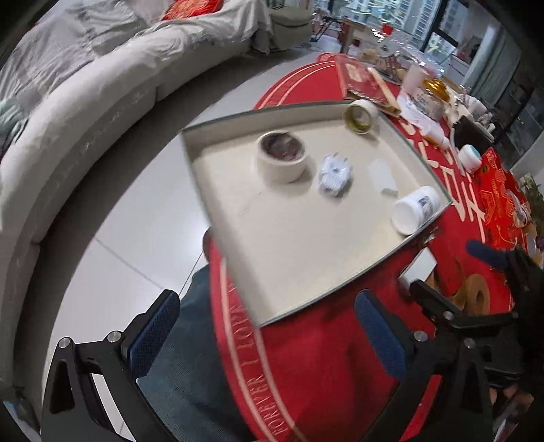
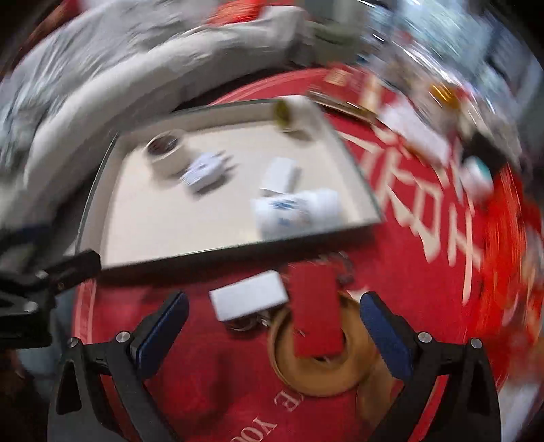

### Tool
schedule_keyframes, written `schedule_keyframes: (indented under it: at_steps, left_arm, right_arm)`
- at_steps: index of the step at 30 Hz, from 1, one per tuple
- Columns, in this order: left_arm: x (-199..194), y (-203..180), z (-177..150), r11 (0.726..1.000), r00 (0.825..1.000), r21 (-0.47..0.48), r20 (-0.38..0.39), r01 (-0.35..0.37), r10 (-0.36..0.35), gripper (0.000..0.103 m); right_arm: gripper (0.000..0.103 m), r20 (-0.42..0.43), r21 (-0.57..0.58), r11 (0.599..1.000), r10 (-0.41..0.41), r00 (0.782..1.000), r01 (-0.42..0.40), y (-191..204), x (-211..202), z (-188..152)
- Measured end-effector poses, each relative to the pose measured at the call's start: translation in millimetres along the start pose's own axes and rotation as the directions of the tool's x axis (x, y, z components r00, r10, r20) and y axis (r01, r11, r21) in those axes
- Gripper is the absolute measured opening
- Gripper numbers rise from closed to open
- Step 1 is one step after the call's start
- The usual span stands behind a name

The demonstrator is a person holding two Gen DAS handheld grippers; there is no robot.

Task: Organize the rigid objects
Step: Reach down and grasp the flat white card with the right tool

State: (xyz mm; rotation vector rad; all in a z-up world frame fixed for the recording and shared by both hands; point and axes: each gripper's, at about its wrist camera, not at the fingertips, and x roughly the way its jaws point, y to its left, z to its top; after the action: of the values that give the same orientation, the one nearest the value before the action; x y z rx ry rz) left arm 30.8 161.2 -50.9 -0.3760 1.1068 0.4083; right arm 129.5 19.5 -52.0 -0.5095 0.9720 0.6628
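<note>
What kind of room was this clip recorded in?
Most likely a home living room: a long grey sofa curves around a round table with a red cloth, cluttered with household items, and large windows behind.

1. The left gripper (image 1: 268, 343) points steeply downward, its jaws spread wide with nothing between the blue pads (image 1: 154, 335).
2. The right gripper (image 2: 273, 343) also tilts steeply down, jaws wide apart, gripping nothing.
3. In the left wrist view the right gripper's black frame shows at the lower right edge.
4. The person's leg (image 1: 190, 384), in blue denim, shows under the left gripper.
</note>
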Motion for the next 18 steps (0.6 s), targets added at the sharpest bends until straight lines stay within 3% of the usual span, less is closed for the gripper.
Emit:
schedule_keyframes:
  at_steps: [1,3,4,5,7,12,15,18]
  left_arm:
    - [0,5,-2,1.000,1.000,-0.012,-0.005,-0.009,0.009,0.103]
    - [0,13,-5,0.999,1.000,-0.032,-0.013,-0.016,0.016,0.103]
    - [0,15,-6,0.999,1.000,-0.040,-0.016,-0.016,0.015,0.103]
    - [0,17,-6,0.999,1.000,-0.047,-0.019,-0.015,0.014,0.103]
    - [-1,19,-7,0.999,1.000,-0.047,-0.019,-0.019,0.018,0.103]
    - [-6,10,-10,1.000,1.000,0.000,-0.019,0.014,-0.014,0.103]
    - [-8,-16,-15,0.995,0.998,0.086,-0.027,0.056,-0.053,0.103]
    - [-4,-52,-19,0.982,0.997,0.174,-0.040,0.077,-0.071,0.103]
  right_arm:
    - [0.100,0.002,-0.034,0.999,-0.003,1.000,0.003,5,3,0]
    - [0.086,-0.008,-0.091,0.996,0.005,1.000,-0.006,14,12,0]
    - [0.069,-0.042,-0.105,0.994,0.007,0.999,-0.012,17,21,2]
    - [0.060,-0.059,-0.112,0.994,-0.009,0.998,0.002,19,27,2]
    - [0.051,-0.044,-0.142,0.988,-0.065,0.997,0.058,24,29,4]
    - [0.051,-0.072,-0.081,0.997,0.008,0.997,-0.014,28,10,-15]
    - [0.051,-0.061,0.112,0.991,0.075,0.995,-0.068,-2,-13,-43]
    - [0.051,-0.081,0.293,0.955,0.062,0.995,-0.036,-31,-29,-76]
